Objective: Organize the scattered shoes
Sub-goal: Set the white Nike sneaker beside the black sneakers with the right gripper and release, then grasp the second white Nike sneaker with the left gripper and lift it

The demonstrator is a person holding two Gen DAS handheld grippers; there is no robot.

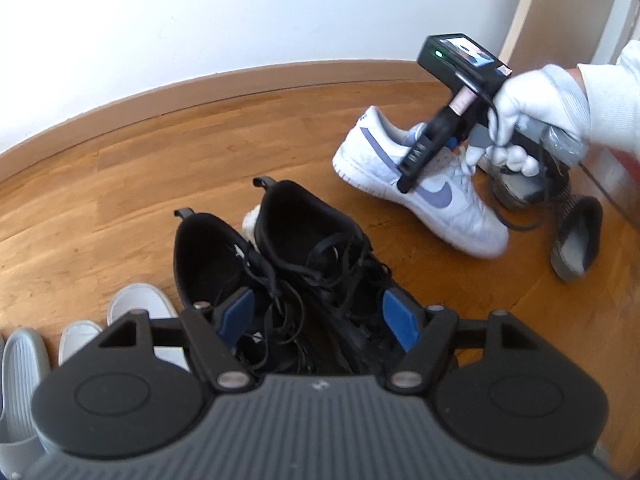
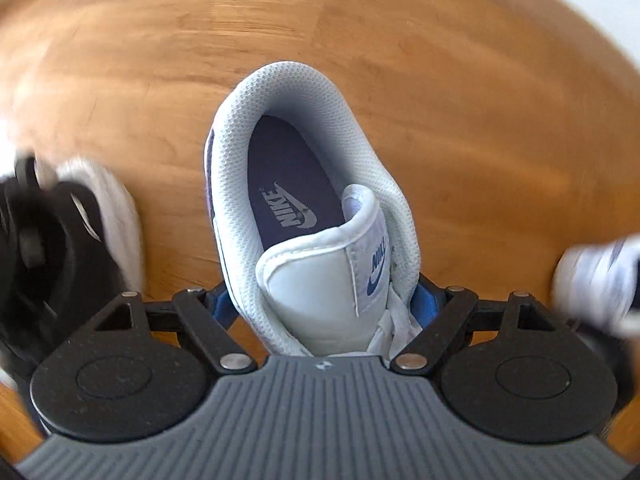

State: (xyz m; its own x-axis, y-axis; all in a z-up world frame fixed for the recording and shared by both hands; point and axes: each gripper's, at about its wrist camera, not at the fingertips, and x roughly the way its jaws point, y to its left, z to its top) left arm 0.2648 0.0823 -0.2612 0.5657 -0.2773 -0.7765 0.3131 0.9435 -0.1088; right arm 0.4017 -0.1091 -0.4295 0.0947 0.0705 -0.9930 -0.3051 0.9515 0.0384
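Observation:
A white sneaker [image 1: 452, 204] with a purple swoosh lies on the wooden floor at the right. A gloved hand [image 1: 532, 120] holds my right gripper [image 1: 432, 160] down over its collar. In the right wrist view the blue pads [image 2: 426, 300] press both sides of this white sneaker [image 2: 240, 140] beside its tongue; the shoe is sharp while the floor is blurred. My left gripper [image 1: 318, 316] is open, hovering over a pair of black lace-up sneakers [image 1: 304, 264] that stand side by side. Nothing is between its blue pads [image 1: 236, 314].
White shoes [image 1: 136, 304] and a grey slipper [image 1: 20, 376] sit in a row left of the black pair. A dark grey shoe [image 1: 576, 236] lies at the far right. A blurred white shoe [image 2: 596, 280] and a black-and-white shoe [image 2: 72, 232] flank the right gripper. A skirting board [image 1: 200, 92] runs behind.

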